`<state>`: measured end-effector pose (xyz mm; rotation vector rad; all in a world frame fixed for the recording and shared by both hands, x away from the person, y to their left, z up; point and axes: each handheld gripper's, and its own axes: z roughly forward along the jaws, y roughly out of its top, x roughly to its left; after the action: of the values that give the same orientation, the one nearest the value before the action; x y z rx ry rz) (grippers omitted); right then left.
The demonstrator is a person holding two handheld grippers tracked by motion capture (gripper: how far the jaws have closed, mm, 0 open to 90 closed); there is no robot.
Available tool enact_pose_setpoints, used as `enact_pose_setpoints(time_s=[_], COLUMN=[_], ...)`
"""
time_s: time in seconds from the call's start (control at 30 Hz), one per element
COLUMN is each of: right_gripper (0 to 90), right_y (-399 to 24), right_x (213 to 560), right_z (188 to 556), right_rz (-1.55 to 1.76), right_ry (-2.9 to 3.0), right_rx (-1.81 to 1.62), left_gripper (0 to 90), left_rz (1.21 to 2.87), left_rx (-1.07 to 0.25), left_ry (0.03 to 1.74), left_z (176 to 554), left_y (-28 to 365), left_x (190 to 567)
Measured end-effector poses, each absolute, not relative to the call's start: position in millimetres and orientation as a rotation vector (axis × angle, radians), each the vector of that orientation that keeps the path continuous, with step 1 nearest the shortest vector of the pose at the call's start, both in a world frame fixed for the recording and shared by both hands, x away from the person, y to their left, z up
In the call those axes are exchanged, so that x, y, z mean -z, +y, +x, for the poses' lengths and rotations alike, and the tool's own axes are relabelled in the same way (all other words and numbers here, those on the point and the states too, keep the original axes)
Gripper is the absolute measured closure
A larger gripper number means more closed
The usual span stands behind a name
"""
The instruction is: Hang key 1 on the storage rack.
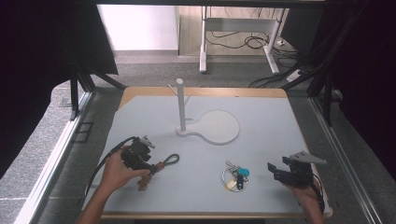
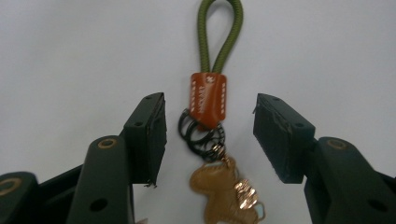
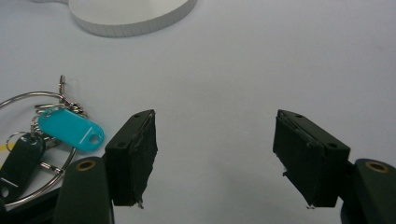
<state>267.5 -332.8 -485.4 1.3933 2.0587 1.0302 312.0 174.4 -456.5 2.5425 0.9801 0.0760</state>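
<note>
One keychain (image 2: 208, 100) between left claw (image 2: 209, 135) jaws, untouched.

I see the stand (image 1: 205, 122) upper centre on the table (image 1: 261, 107). Lower left, my left gripper (image 1: 150, 169) straddles the keychain (image 1: 164, 163), untouched. The key ring (image 1: 236, 176) lies lower centre, just left of my right gripper (image 1: 273, 171).

Both hand-held grippers (image 1: 154, 167) (image 1: 275, 170) gape.

even soft light, dark edges, slightly grainy.
</note>
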Motion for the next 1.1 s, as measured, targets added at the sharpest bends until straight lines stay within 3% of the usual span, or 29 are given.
enact_pose_setpoints(time_s=[0.53, 1.1], right_gripper=[31.1, 31.3], right_y=[-329.4, -324.9], right_x=[488.5, 489.7], right_z=[267.0, 267.3], right_rz=[1.388, 1.380], right_ry=[2.072, 2.079], right_rx=[-0.973, -0.939], left_gripper=[51.0, 64.8], left_rz=[2.715, 2.764], left_rx=[-0.047, -0.041], left_ry=[0.955, 0.905], left_z=[331.0, 333.4], left_y=[152.2, 142.8], left_x=[469.8, 481.3])
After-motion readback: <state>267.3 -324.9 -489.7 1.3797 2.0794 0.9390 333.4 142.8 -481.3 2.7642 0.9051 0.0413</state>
